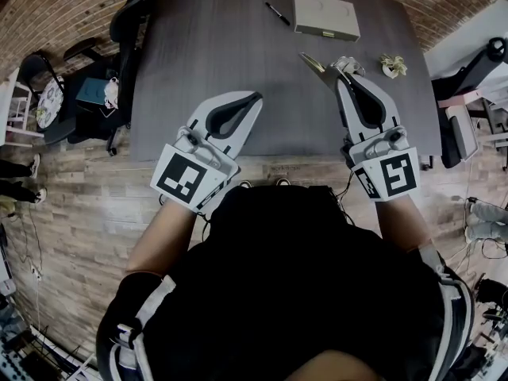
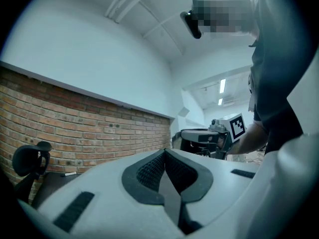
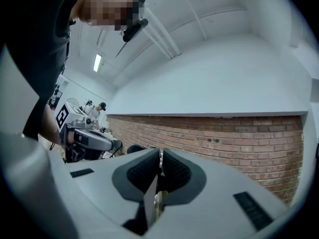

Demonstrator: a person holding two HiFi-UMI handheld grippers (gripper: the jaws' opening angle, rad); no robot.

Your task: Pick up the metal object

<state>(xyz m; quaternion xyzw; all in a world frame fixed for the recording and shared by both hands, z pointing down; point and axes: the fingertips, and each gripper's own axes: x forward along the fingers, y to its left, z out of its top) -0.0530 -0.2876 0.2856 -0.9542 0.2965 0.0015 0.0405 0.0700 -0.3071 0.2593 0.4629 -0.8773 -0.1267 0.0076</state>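
The metal object [image 1: 313, 62] is a thin, flat, pointed piece of shiny metal. My right gripper [image 1: 343, 68] is shut on it above the dark table [image 1: 214, 46], right of the middle, and its tip sticks out to the left of the jaws. In the right gripper view the metal object [image 3: 151, 195] stands edge-on between the black pads of the right gripper [image 3: 160, 156]. My left gripper [image 1: 255, 98] hangs over the table's near left part, shut with nothing in it. The left gripper [image 2: 164, 153] points up at the brick wall, its pads pressed together.
A beige box [image 1: 325, 14] and a black marker [image 1: 278, 13] lie at the table's far side. A small crumpled thing [image 1: 392, 65] sits near the right edge. Office chairs stand at the left [image 1: 127, 22] and right [image 1: 476, 70] of the table.
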